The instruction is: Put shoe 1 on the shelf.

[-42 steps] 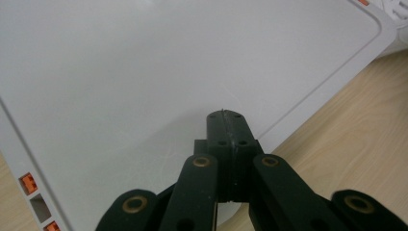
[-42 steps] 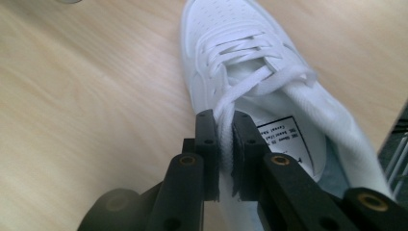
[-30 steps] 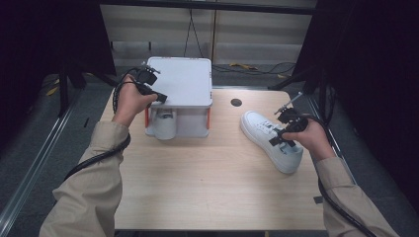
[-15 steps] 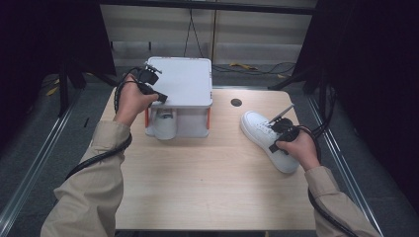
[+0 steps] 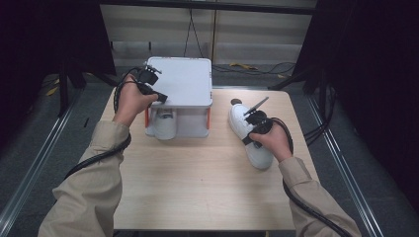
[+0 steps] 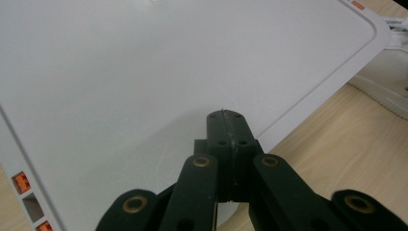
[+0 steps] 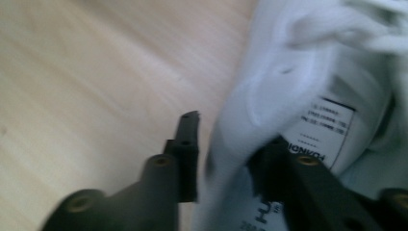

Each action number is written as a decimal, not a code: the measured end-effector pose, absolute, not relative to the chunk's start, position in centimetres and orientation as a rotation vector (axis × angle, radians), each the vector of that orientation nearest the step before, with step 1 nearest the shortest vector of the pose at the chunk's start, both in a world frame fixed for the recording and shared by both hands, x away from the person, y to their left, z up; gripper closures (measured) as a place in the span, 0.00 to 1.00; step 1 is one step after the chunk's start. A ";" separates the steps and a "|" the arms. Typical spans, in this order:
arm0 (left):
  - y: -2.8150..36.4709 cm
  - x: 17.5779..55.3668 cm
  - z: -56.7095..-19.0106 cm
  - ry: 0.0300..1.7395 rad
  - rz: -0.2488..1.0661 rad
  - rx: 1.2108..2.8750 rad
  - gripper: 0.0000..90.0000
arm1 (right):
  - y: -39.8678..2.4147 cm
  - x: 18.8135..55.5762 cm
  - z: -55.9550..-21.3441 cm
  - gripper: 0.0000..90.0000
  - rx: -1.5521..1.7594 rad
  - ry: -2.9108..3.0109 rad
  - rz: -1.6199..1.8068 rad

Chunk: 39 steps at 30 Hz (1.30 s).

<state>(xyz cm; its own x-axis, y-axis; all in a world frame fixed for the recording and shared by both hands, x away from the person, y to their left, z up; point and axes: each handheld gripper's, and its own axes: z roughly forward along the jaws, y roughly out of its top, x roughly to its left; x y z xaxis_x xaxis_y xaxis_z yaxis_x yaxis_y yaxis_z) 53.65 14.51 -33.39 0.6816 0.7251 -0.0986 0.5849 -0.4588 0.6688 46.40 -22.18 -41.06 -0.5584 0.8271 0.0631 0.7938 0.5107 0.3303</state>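
A white shoe [image 5: 241,122] lies on the wooden table [image 5: 197,177], right of centre, toe toward me. My right gripper [image 5: 250,138] sits on its collar. In the right gripper view the shoe [image 7: 288,82] has its side wall between the jaws of that gripper [image 7: 231,139], one finger [image 7: 186,154] outside and one inside by the size label; the jaws have just been opening and a thin gap shows at the outer finger. My left gripper [image 5: 159,97] is shut, tips together, over the left edge of a white stand [image 5: 183,81]; the left gripper view shows it [image 6: 225,115] above the flat top [image 6: 168,62].
A second white shoe [image 5: 165,123] sits under the stand, between its orange legs [image 5: 146,116]. A dark round hole [image 5: 236,101] marks the table behind the right shoe. Cables trail from both grippers along my sleeves. Dark floor and rails flank the table.
My right hand has moved left and down, from the shoe's right side onto its collar, with the side wall now between the jaws. The left hand has stayed on the stand.
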 end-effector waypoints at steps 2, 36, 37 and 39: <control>14.5 53.7 -33.3 0.992 0.266 2.211 1.00 | -22.4 46.0 -40.7 0.59 1.382 2.685 0.484; 14.2 53.4 -33.4 0.996 0.285 2.209 1.00 | -22.5 43.9 -41.5 0.90 1.403 2.718 0.255; 14.1 53.4 -33.3 0.995 0.291 2.210 1.00 | -22.6 43.7 -41.3 0.90 1.400 2.729 0.250; 14.1 53.3 -33.3 0.993 0.294 2.215 1.00 | -22.6 43.4 -40.9 0.90 1.396 2.734 0.280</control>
<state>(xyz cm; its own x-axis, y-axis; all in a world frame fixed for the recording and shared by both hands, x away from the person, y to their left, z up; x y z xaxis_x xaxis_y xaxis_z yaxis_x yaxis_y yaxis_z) 53.31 14.07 -33.33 0.6827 0.7275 -0.0681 0.5731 -0.4752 0.6676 43.38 -22.62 -40.87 -0.5886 0.8079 0.0295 0.7971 0.5739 0.1876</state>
